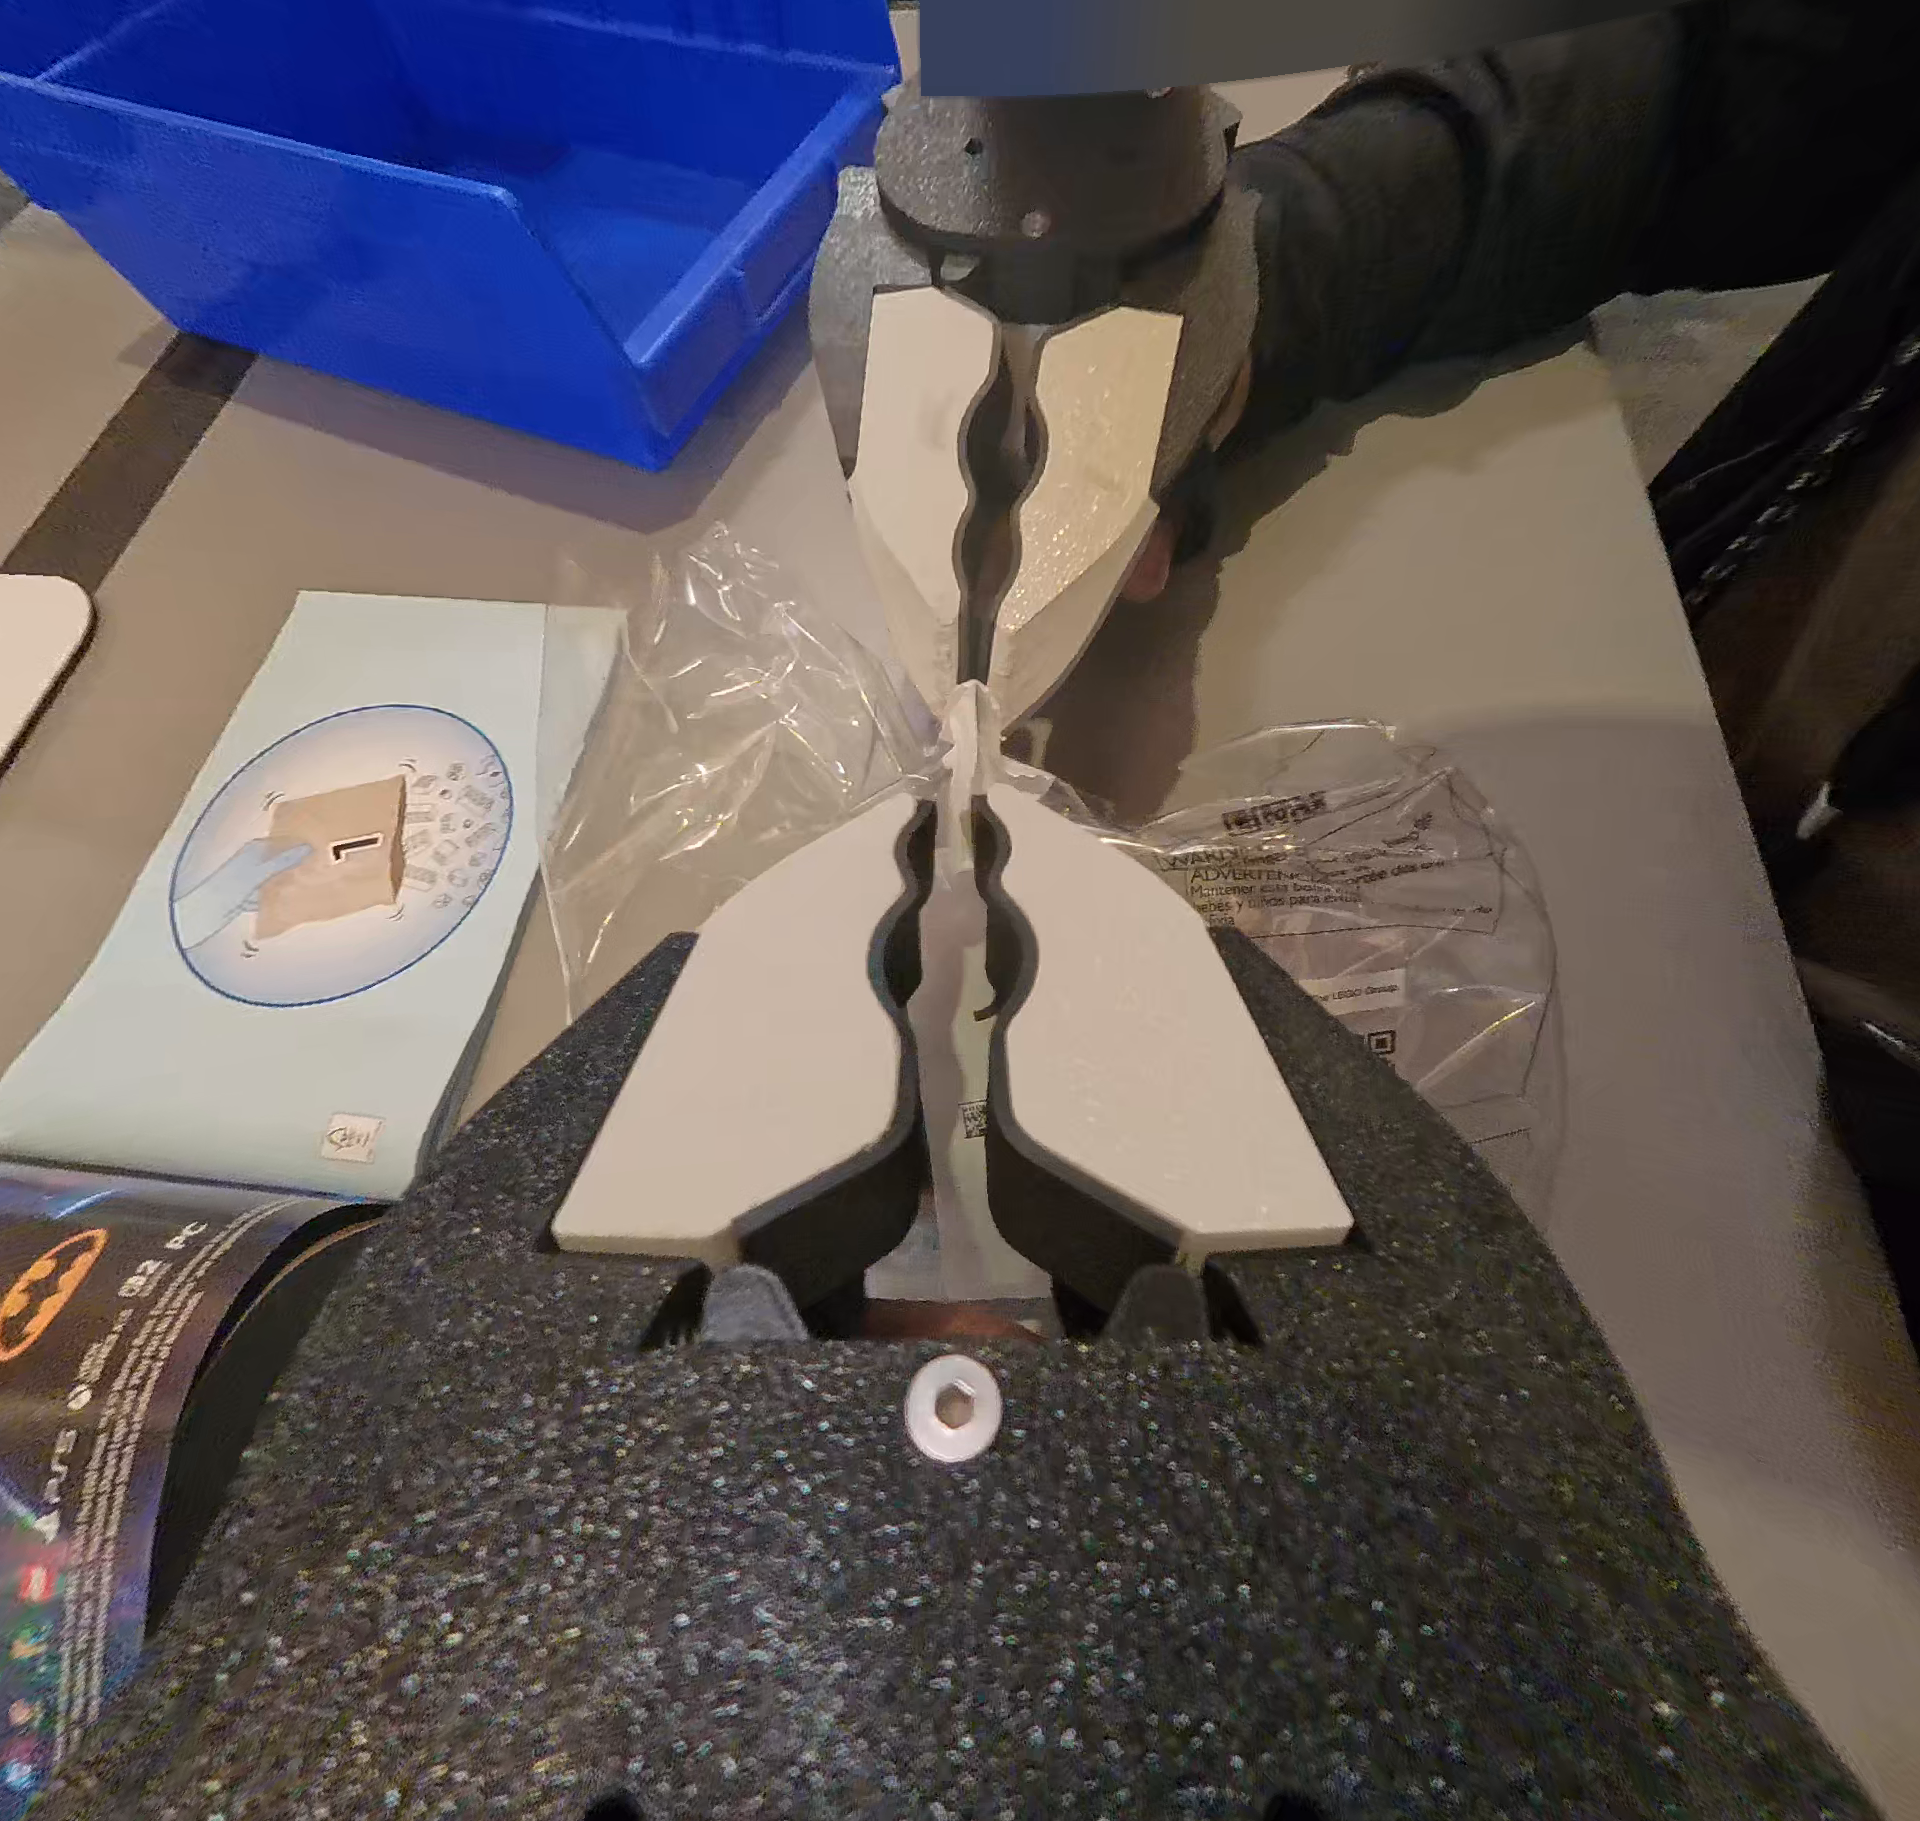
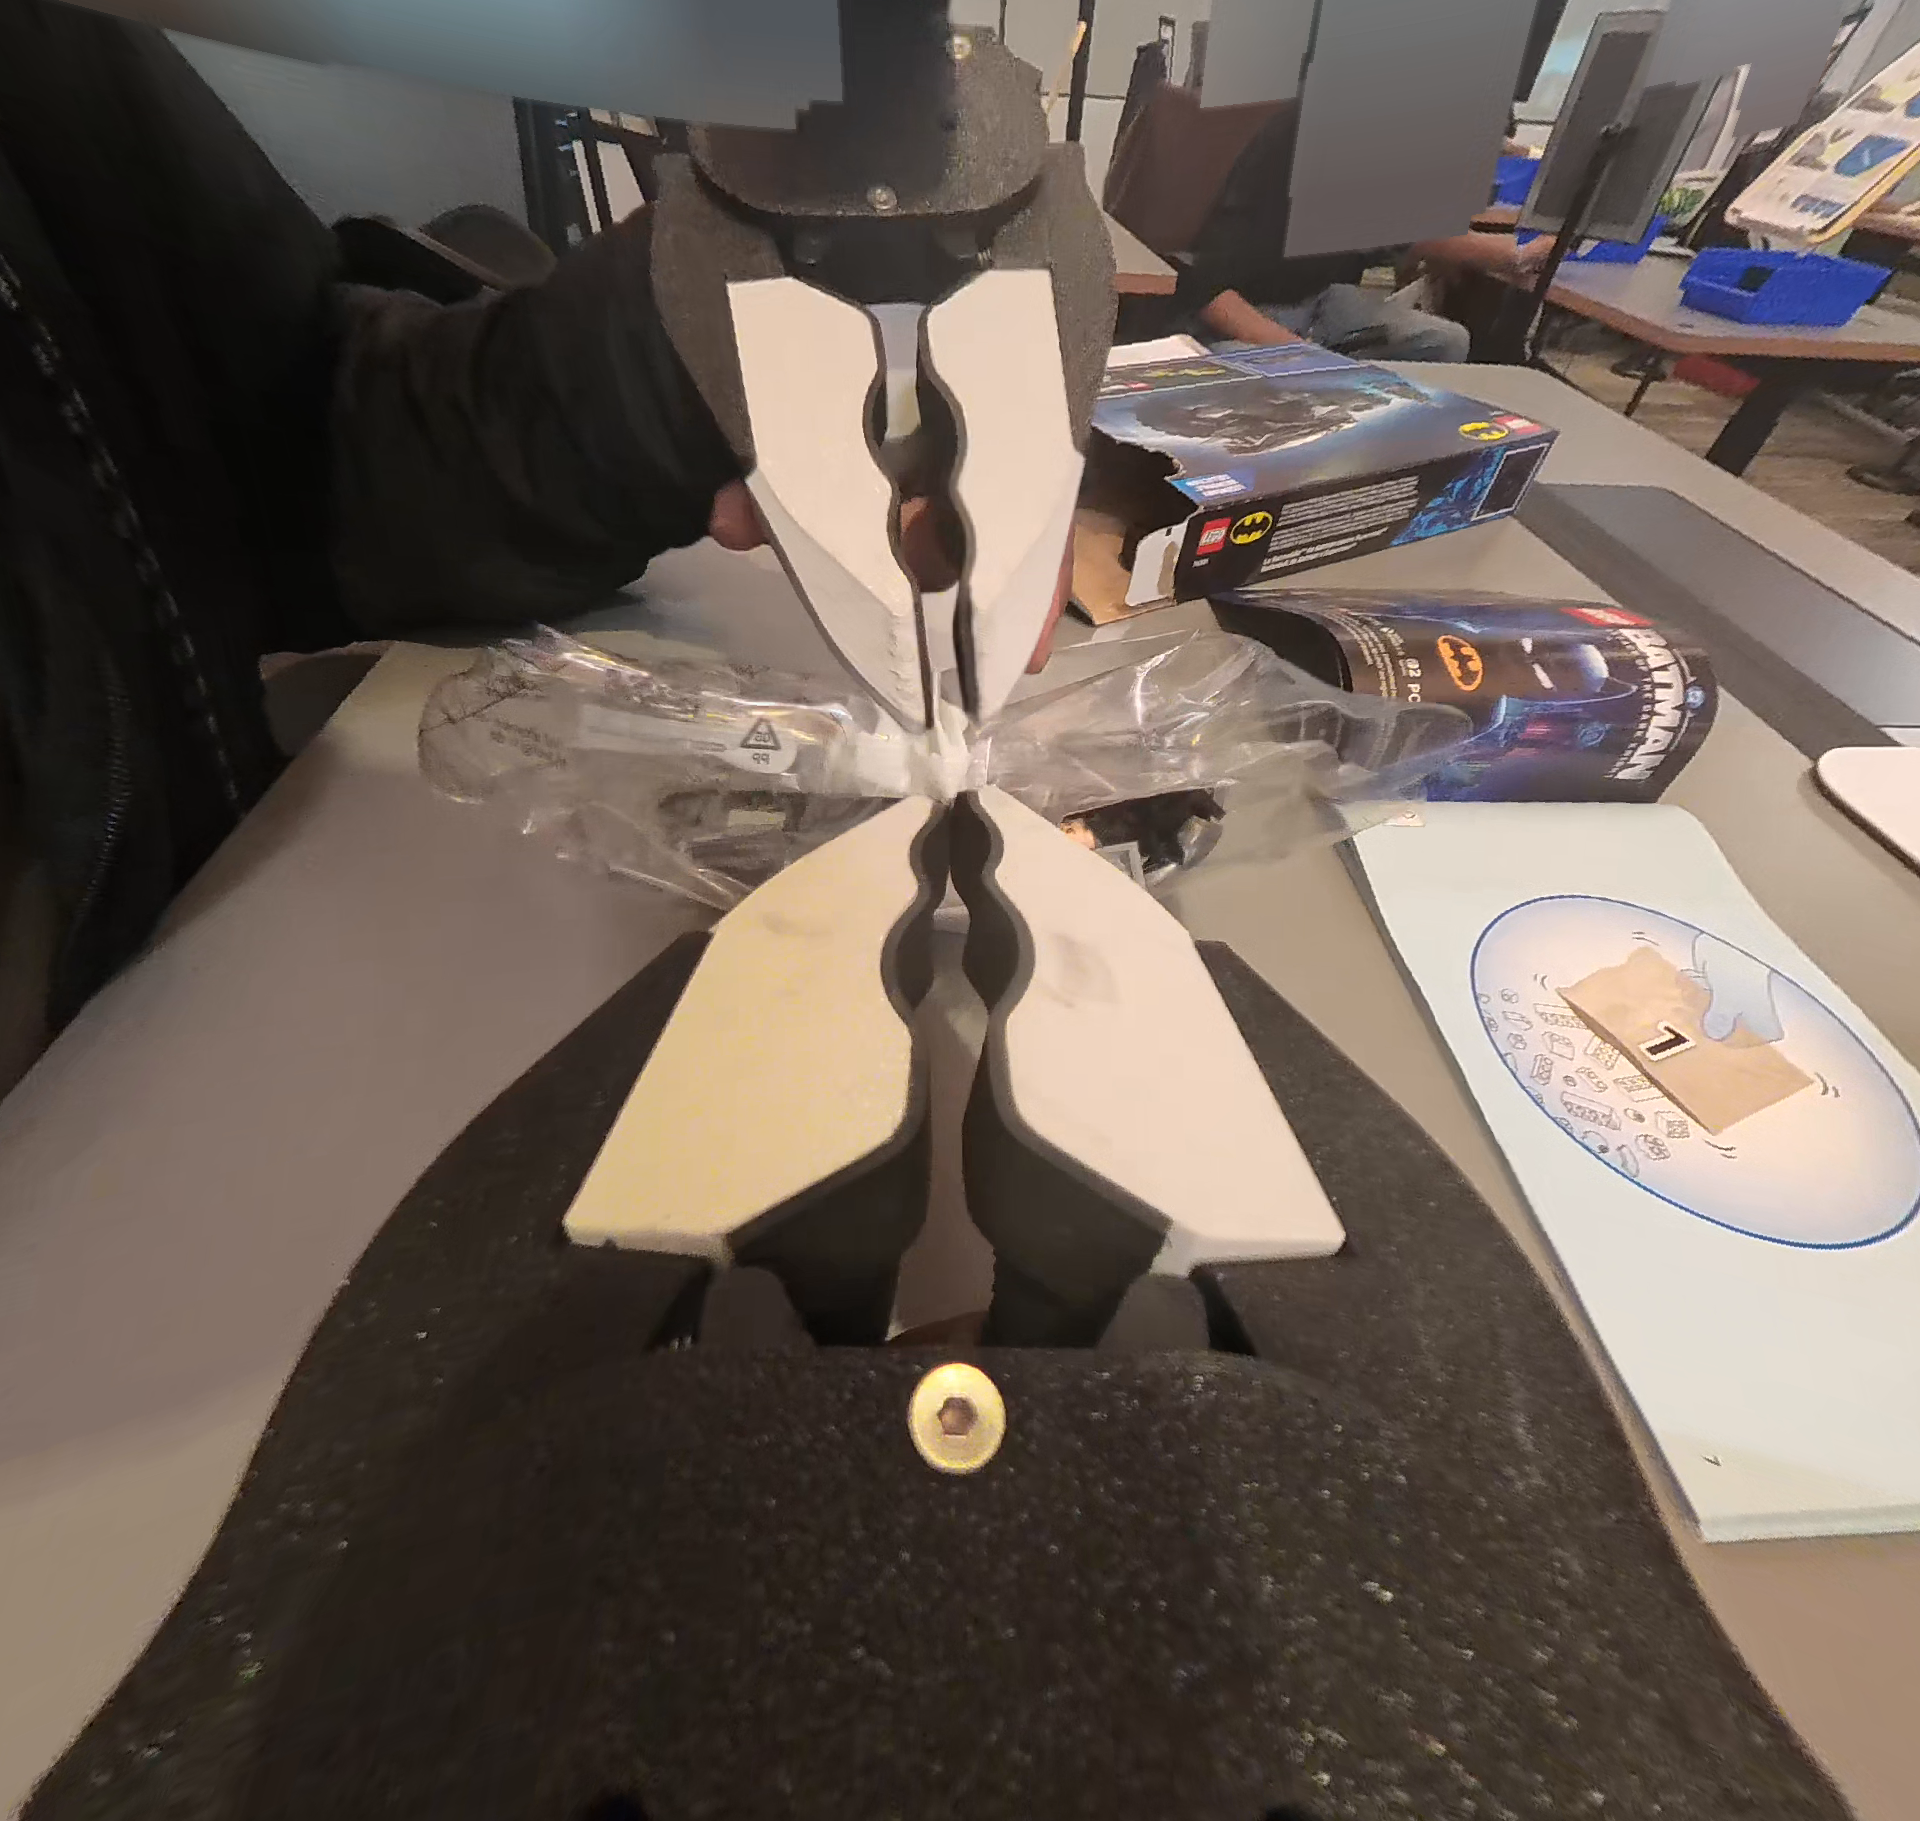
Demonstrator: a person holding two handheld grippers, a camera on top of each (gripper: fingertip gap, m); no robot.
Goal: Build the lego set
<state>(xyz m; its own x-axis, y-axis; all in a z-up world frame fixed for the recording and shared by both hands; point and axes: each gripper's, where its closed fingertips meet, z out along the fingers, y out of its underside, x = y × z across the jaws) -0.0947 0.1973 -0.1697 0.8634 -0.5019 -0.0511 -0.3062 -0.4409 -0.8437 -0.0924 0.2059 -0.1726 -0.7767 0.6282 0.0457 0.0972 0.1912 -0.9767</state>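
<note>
Clear, crinkled plastic is bunched into a tight white twist between my two grippers, which meet nose to nose over the grey table (image 1: 1455, 628). My left gripper (image 1: 956, 815) has its white fingers (image 1: 800, 1023) drawn in on the gathered film of the plastic bag (image 1: 727, 732); from the right wrist view a narrow slit shows between its tips, with the twisted film running into it. My right gripper (image 2: 951, 805) is clenched on the same knot from the opposite side, its tips together and the film pinched between them. The bag fans out to either side of the pinch: one lobe carries printed warning text and lies on the table, the other lobe is lifted and wrinkled. Small dark pieces (image 2: 1153, 826) show inside the bag just beside my right gripper's fingertips, though I cannot make out what they are.

Near the bag lies a pale blue instruction booklet (image 1: 312, 888) with a round picture on its cover. Beyond it stands a blue plastic bin (image 1: 416, 161), well apart from the grippers. A dark printed box (image 2: 1330, 483), torn open at one end, rests on the table behind the bag, and a curled dark printed sleeve (image 2: 1507, 701) lies just beside the booklet. A black-sleeved hand (image 1: 1351, 317) holds the right gripper.
</note>
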